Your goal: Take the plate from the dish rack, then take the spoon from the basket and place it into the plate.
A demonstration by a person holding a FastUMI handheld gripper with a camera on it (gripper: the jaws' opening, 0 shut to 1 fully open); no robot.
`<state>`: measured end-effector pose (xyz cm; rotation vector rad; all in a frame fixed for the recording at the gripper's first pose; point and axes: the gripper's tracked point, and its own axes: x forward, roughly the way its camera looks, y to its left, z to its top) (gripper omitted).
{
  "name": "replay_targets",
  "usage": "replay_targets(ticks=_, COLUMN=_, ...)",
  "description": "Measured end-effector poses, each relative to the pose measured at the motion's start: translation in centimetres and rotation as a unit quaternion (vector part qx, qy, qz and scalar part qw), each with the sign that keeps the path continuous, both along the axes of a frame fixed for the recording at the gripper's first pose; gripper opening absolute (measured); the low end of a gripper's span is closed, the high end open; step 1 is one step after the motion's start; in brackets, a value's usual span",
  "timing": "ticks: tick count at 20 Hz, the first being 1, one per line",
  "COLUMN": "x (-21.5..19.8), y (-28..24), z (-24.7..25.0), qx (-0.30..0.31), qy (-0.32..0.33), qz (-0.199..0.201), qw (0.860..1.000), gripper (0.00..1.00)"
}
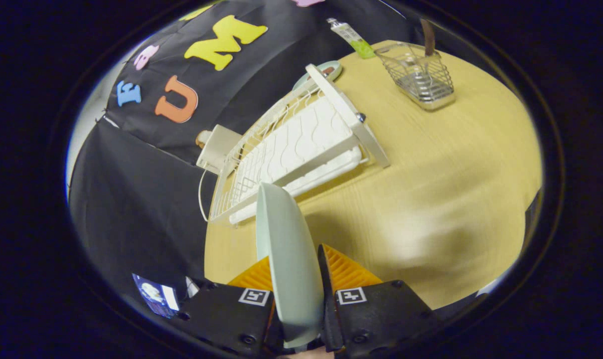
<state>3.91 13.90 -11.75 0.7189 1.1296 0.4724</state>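
Gripper [295,279] has the pale green round plate [286,249] pinched edge-on, clear of the white wire dish rack [291,149]; next it needs setting flat on the wooden table [431,199].

Plate [287,249] is clamped edge-on between both fingers of the gripper [295,279], so the gap between them is fully taken. Just ahead of the fingers, slightly left, the way is blocked by the white dish rack [291,149]; a second plate [321,74] is seen at its far end. A white box [217,145] sits beside the rack near the wall. Ahead and right of the fingers a broad stretch of bare wooden table [441,189] is left open. Far beyond, the wire basket [421,80] with the spoon [427,37] handle stands well apart from the rack, a tube [352,38] near it; clear table is left between basket and rack.
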Motion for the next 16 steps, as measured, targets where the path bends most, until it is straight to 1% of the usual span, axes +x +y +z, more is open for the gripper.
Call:
replay_targets(ticks=3, x=0.3, y=0.1, z=-1.6, qx=0.002, qy=0.011, qz=0.0, qw=1.0, gripper=0.35)
replay_targets(ticks=5, x=0.3, y=0.2, z=-1.8, qx=0.015, qy=0.018, qz=0.003, qw=1.0, gripper=0.36)
replay_targets(ticks=7, x=0.7, y=0.1, z=-1.8, qx=0.02, qy=0.022, qz=-0.003, qw=1.0, gripper=0.37)
replay_targets(ticks=10, x=1.3, y=-0.8, z=-1.9, qx=0.012, qy=0.016, qz=-0.013, qw=1.0, gripper=0.47)
replay_targets(ticks=13, x=1.7, y=-2.0, z=-2.2, qx=-0.018, qy=-0.004, qz=-0.016, qw=1.0, gripper=0.56)
replay_targets(ticks=15, x=1.9, y=-2.6, z=-2.0, qx=-0.031, qy=-0.021, qz=-0.018, qw=0.999, gripper=0.59)
replay_targets(ticks=16, x=2.0, y=-2.9, z=-1.8, qx=-0.043, qy=-0.038, qz=-0.017, qw=0.998, gripper=0.62)
